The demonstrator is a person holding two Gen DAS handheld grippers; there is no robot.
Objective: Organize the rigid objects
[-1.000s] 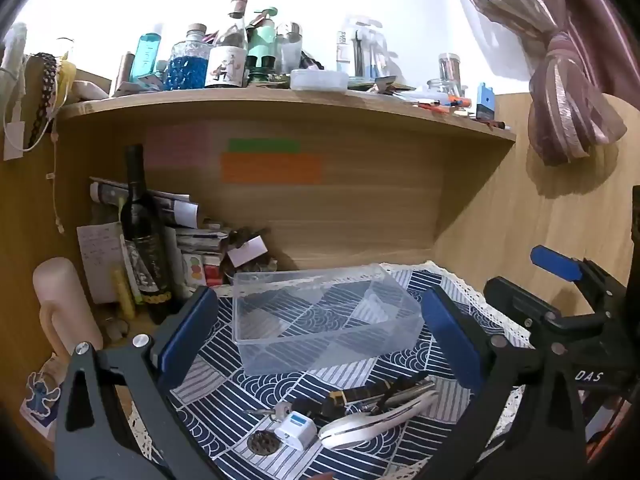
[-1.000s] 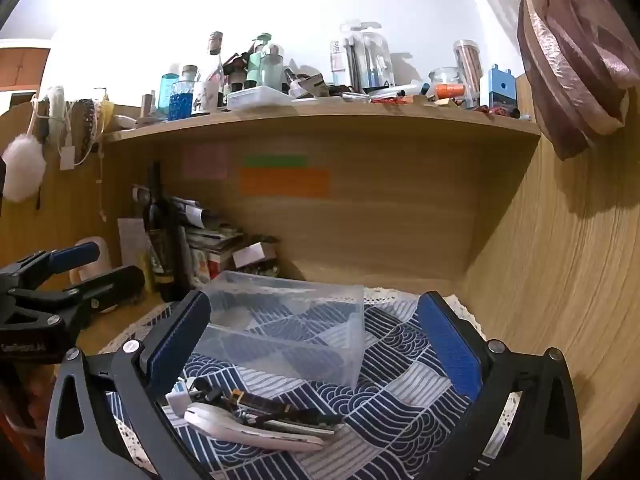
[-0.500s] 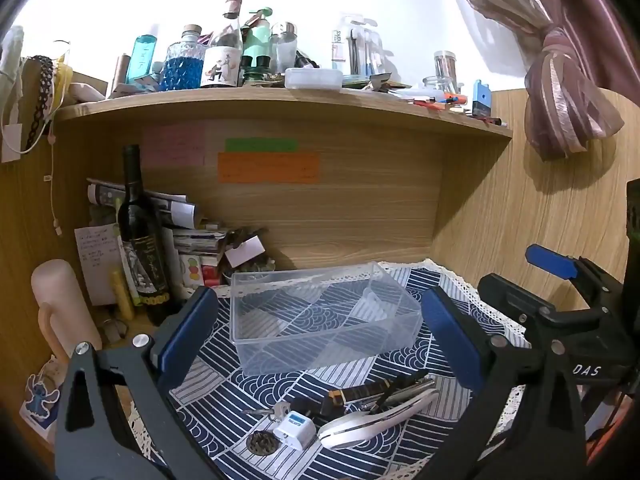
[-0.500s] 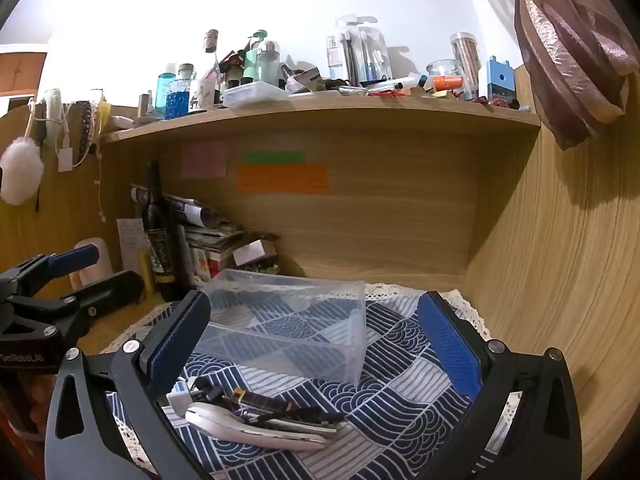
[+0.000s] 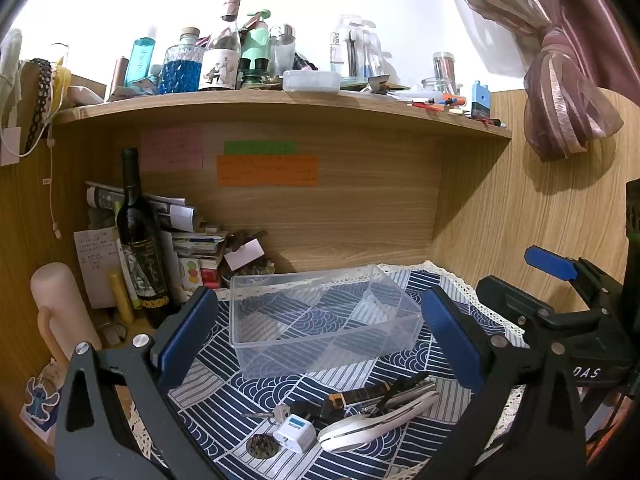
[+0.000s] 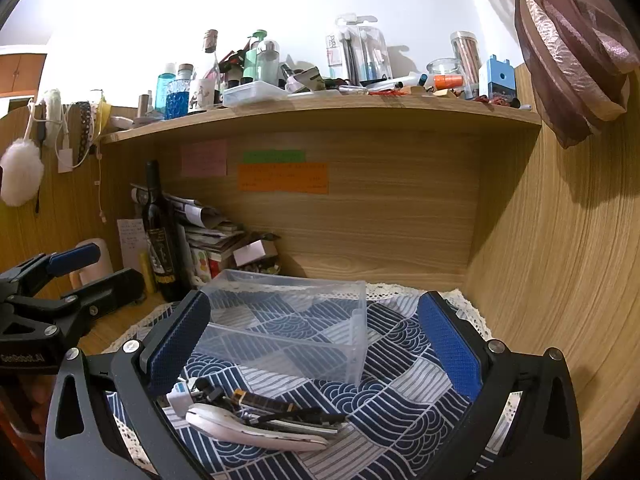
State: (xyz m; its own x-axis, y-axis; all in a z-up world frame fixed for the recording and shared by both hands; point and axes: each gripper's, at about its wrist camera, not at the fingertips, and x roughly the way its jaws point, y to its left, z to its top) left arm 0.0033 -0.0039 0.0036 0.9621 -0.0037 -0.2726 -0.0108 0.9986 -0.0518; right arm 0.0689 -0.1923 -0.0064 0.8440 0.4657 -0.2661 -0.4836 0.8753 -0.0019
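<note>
Hovering: both grippers above the cloth (image 5: 208, 384), nothing picked yet; judging this as the approach before the first grasp
Left gripper (image 5: 316, 336): jaws spread wide, empty; bin framed between the pads
Right gripper (image 6: 316, 340): jaws spread wide, empty; also seen from the left view, off to the right
Bin (image 5: 320, 320): clear plastic, empty as far as I can tell, on the cloth toward the back wall; an inner divider shows near its right end
Pile (image 5: 348, 412): in front of the bin, apart from it; white spoon-like piece (image 6: 256, 430), dark handled tools, key, white adapter (image 5: 294, 436), small round dark thing (image 5: 262, 446)
Next, my guess: drop one gripper onto a single item at the pile's edge; adapter or spoon piece look easiest to isolate; then carry it over the bin rim
Risk: items overlap, so a pinch may drag a neighbour
Hard to make out: the dark tools are tangled, can't count or name them; round thing unidentifiable; bin walls transparent, rim hard to trace; pile partly behind the right gripper's left finger in its own view
</note>
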